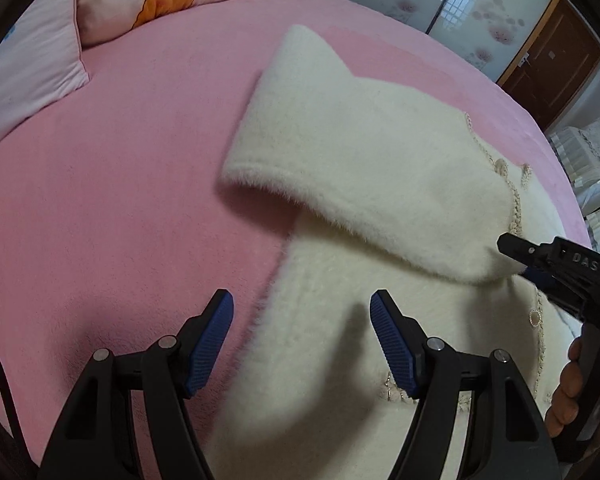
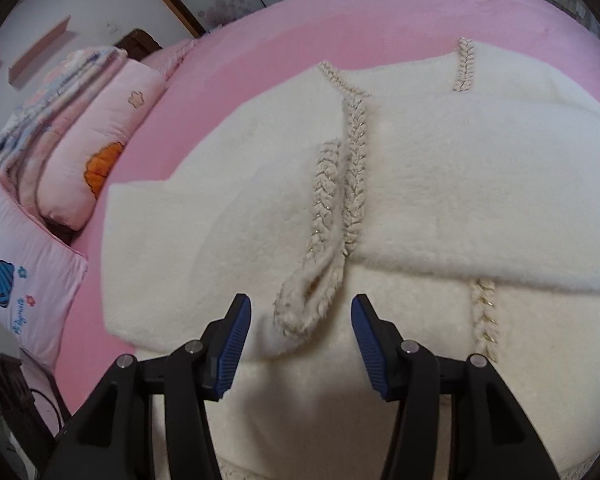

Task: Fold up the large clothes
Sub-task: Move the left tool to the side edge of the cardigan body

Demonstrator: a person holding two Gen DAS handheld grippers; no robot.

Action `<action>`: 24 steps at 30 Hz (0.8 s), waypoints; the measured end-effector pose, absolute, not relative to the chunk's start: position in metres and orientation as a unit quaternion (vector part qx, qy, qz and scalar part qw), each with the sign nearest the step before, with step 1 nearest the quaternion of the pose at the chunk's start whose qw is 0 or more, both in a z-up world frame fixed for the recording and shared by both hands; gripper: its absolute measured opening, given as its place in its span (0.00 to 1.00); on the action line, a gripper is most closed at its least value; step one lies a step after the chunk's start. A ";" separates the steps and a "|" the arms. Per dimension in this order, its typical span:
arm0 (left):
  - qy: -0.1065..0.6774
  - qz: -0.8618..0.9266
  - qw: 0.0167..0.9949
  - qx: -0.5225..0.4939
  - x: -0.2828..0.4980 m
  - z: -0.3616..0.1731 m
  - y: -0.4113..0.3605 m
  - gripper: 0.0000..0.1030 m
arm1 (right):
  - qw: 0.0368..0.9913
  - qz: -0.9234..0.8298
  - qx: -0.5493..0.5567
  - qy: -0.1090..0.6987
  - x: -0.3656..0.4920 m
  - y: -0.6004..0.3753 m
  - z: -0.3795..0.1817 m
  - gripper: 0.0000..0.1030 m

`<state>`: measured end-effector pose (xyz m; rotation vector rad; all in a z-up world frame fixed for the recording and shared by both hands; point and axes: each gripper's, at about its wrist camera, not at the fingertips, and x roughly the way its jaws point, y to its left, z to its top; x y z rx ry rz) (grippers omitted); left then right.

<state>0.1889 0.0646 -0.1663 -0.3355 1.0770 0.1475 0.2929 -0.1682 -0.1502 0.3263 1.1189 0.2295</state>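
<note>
The fluffy cream-white knitted cardigan with braided gold-flecked trim (image 2: 380, 208) is lying spread on the pink plush bed cover (image 1: 120, 200), both sleeves crossing over its front. The left tongs (image 1: 302, 338) are hovering apart over its side edge, gripping nothing. The right tongs (image 2: 300, 336) are standing apart near the trimmed cuff (image 2: 312, 300), also empty. For a tidy fold, each should be pinching a matching edge, lifting evenly, away from the floral pillows (image 2: 80, 172).

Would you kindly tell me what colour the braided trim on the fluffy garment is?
Beige with gold flecks on the braided trim, clearest from the right wrist.
</note>
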 end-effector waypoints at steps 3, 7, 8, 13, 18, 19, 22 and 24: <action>0.510 0.066 0.844 -0.155 0.189 -0.168 0.064 0.67 | 0.845 0.130 0.101 0.509 0.296 -0.153 -0.130 0.15; 0.506 0.062 0.847 -0.152 0.194 -0.168 0.058 0.68 | 0.906 0.163 0.063 0.385 0.286 -0.161 -0.047 0.15; 0.505 0.061 0.848 -0.152 0.194 -0.167 0.056 0.68 | 0.922 0.154 0.060 0.350 0.284 -0.171 -0.023 0.15; 0.505 0.057 0.847 -0.156 0.202 -0.170 0.054 0.67 | 0.956 0.073 0.049 0.281 0.281 -0.235 0.024 0.15; 0.509 0.057 0.845 -0.150 0.211 -0.174 0.054 0.68 | 0.927 0.017 0.085 0.364 0.274 -0.303 -0.035 0.17; 0.510 0.057 0.845 -0.148 0.214 -0.173 0.054 0.68 | 0.917 0.005 0.083 0.391 0.272 -0.308 -0.054 0.19; 0.507 0.051 0.847 -0.151 0.225 -0.168 0.058 0.68 | 0.876 -0.035 0.066 0.477 0.261 -0.325 -0.116 0.22; 0.497 0.048 0.853 -0.154 0.234 -0.160 0.063 0.68 | 0.861 -0.039 0.100 0.497 0.247 -0.342 -0.138 0.22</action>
